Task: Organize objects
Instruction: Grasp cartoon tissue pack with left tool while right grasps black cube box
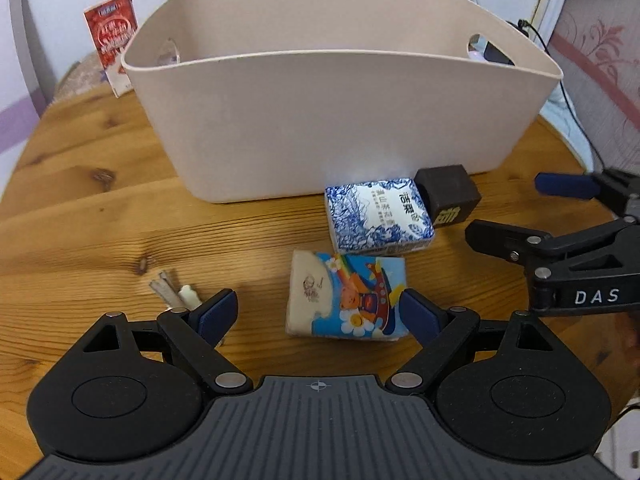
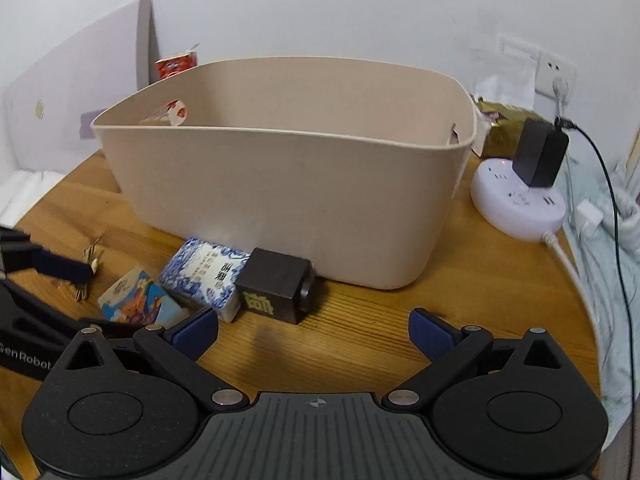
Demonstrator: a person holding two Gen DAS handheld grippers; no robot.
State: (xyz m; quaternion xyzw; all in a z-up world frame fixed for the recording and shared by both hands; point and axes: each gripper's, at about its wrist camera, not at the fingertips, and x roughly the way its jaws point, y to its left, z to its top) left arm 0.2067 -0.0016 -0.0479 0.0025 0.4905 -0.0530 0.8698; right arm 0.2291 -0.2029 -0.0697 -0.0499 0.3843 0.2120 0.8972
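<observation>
Three small items lie on the grained wooden table (image 1: 100, 208) before a smooth beige plastic bin (image 1: 320, 120): a cartoon-printed tissue pack (image 1: 348, 294), a blue-patterned box (image 1: 378, 210), a dark cube (image 2: 276, 286). Left gripper (image 1: 318, 312), released, flanks the tissue pack; right gripper (image 2: 314, 330), released, sits near the cube.

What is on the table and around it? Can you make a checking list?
Surface: wooden table, knots showing.
Job's things: beige bin; blue-white box, cartoon packet, dark cube lie before it.
Clutter: small sticks; red carton behind the bin.
Grippers: left gripper open, right gripper open, both empty.
Cables: round power strip with black adapter, black cord.
Surroundings: white wall, wall socket.
</observation>
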